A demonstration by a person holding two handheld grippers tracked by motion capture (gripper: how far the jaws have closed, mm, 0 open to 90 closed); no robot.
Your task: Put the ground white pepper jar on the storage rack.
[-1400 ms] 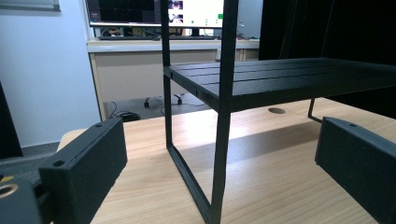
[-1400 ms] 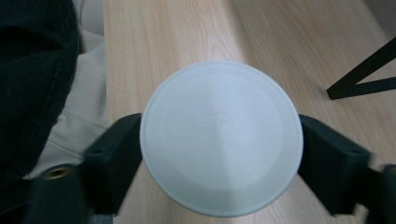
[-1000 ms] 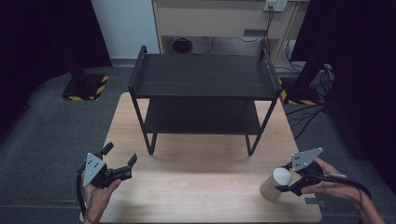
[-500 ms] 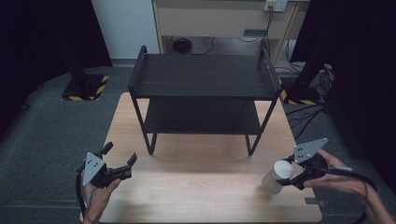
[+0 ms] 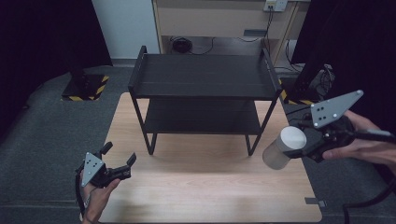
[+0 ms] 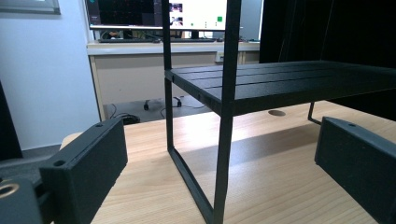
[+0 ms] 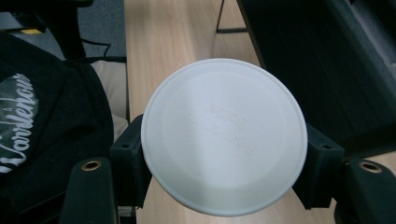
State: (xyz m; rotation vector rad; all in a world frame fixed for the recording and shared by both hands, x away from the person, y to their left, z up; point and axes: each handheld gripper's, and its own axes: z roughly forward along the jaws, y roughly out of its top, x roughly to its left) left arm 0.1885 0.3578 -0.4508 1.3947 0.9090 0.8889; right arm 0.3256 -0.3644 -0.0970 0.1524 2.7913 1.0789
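Your right gripper [image 5: 299,142] clamps its jaws on a white-lidded cup [image 5: 283,148], and in the right gripper view the lid [image 7: 224,135] hides the cup's body, its raised lettering too faint to read. You hold it tipped, lifted off the table [image 5: 210,186] beside the black shelf [image 5: 205,81], higher than a second ago. Your left gripper [image 5: 116,170] hovers low near the table's front left corner, jaws apart, unchanged.

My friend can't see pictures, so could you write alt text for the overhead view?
A person's right gripper holds a white-lidded cup tilted above a wooden table, beside a black two-level shelf. The left gripper is open and empty.
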